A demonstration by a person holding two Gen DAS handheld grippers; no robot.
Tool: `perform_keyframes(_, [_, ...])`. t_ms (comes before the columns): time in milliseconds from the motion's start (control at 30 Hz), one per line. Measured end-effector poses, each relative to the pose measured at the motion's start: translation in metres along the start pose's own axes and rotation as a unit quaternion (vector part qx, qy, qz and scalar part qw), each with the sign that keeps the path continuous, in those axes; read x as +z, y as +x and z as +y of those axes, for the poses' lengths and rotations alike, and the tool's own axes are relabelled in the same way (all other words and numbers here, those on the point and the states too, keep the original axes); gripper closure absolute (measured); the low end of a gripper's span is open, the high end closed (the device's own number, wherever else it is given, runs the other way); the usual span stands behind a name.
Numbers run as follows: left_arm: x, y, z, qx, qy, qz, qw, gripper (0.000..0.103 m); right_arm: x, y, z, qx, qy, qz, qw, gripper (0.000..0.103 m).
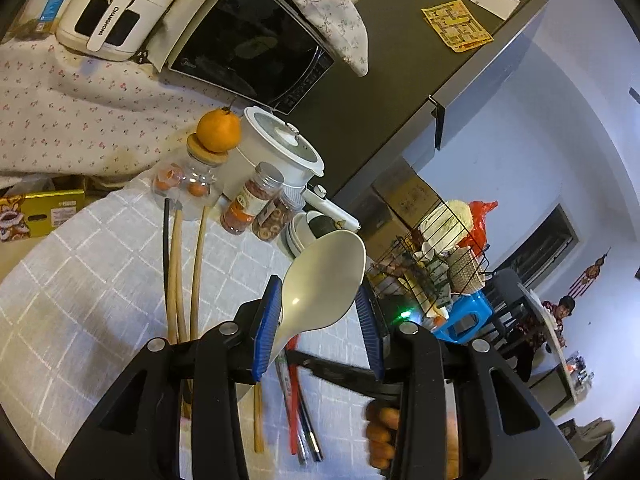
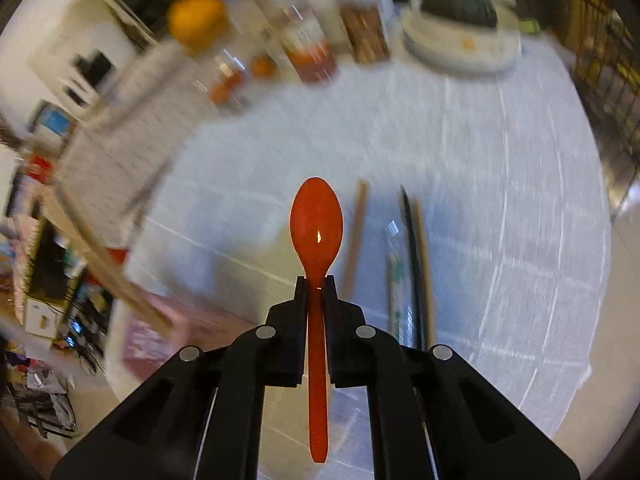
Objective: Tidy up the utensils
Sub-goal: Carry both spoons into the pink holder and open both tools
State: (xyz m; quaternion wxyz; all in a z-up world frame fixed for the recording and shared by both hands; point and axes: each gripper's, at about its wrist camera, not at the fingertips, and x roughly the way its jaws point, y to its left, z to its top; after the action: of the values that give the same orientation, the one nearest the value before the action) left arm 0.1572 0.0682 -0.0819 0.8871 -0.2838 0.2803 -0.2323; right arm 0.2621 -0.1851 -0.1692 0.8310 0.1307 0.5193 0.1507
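In the left wrist view a large white spoon (image 1: 326, 278) lies between the blue-padded fingers of my left gripper (image 1: 320, 308). The jaws stand wide; the spoon's neck rests against the left pad (image 1: 267, 320) only. Wooden and black chopsticks (image 1: 176, 264) lie on the checked tablecloth (image 1: 80, 300) to the left, red and dark ones (image 1: 298, 412) below. In the blurred right wrist view my right gripper (image 2: 316, 280) is shut on a red spoon (image 2: 317, 224), held above the table, bowl pointing forward. More chopsticks (image 2: 412, 256) lie to its right.
Jars (image 1: 250, 204), an orange (image 1: 219, 130) on a jar lid, a white pot (image 1: 280, 152) and stacked bowls (image 1: 304, 232) stand at the table's far side. A wire rack (image 1: 432, 264) stands to the right. A microwave (image 1: 248, 40) sits behind.
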Motion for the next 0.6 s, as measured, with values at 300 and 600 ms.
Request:
perform_keyframes(300, [-0.017, 0.026, 0.006, 0.0, 0.02, -0.013, 0.9997, 0.067, 0.008, -0.051, 0.024, 0.054, -0.028, -0.107, 0.992, 0.095])
perform_keyframes(600, [-0.026, 0.036, 0.007, 0.058, 0.035, -0.011, 0.9976, 0.057, 0.002, -0.064, 0.023, 0.063, -0.029, -0.141, 0.988, 0.095])
